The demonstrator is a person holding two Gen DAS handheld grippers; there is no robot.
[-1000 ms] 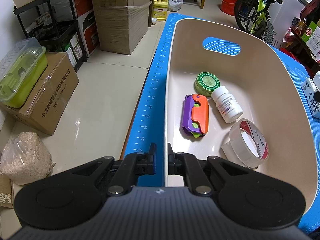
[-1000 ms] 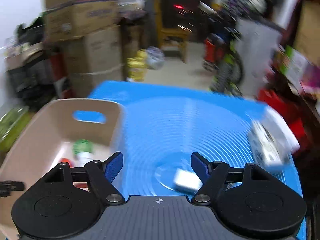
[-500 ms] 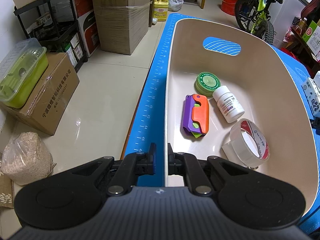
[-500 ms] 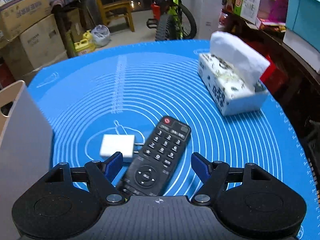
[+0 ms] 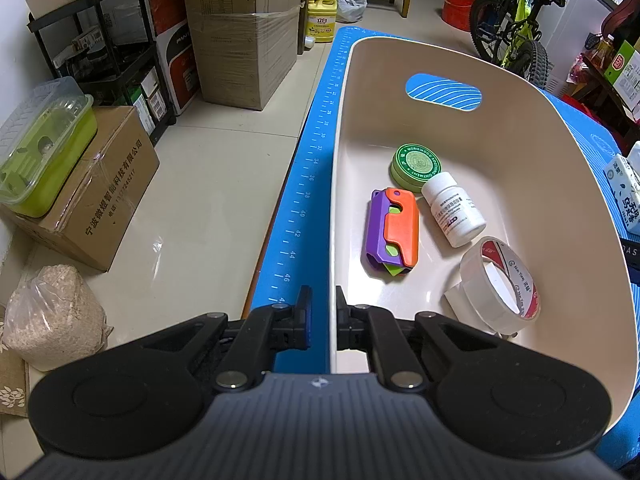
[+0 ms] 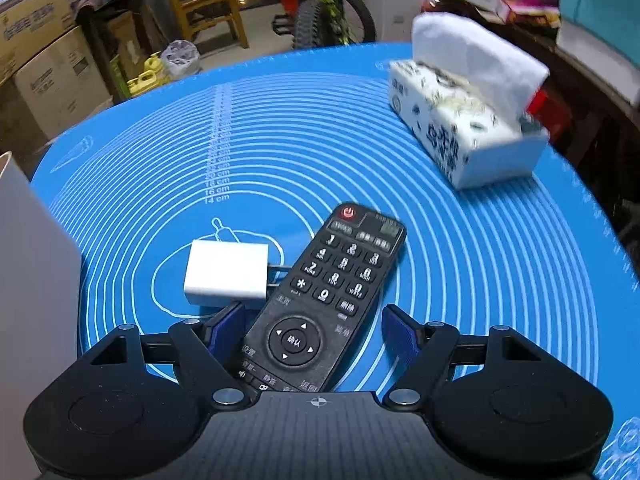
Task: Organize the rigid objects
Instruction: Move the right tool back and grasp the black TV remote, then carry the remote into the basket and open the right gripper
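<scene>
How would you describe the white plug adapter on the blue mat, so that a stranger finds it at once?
Start at the round blue mat with white rings. Near its centre lies a black remote control, between the open fingers of the right tool. The white plug adapter lies just left of the remote: a small plain white block with metal prongs pointing toward the remote, unlike the printed tissue pack farther away.

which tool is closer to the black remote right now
Right. The right tool straddles the remote, open. The left tool is clamped on the basket's rim, away from it.
</scene>
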